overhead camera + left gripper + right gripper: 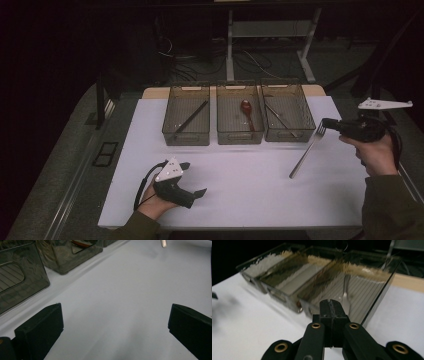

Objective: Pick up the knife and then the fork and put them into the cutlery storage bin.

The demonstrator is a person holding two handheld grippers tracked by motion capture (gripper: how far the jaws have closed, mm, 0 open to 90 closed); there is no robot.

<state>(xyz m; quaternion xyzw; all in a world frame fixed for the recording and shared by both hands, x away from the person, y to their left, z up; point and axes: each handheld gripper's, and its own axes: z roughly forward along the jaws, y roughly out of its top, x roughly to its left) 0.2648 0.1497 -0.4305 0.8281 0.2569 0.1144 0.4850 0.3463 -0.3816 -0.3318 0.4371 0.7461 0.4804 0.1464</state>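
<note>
Fork [306, 152] hangs by its tines from the clenched right gripper [326, 123], handle slanting down to the white table [240, 190] beside the right-hand bin [287, 119]. Far left, the left gripper [200, 192] rests released. Dark room, cables behind.

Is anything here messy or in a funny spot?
Mostly tidy. The odd one out is the fork: it hangs slanted outside the three bins, pinched at its tine end by the right hand-held gripper, while other utensils lie inside. The left hand-held gripper rests open on the table.
</note>
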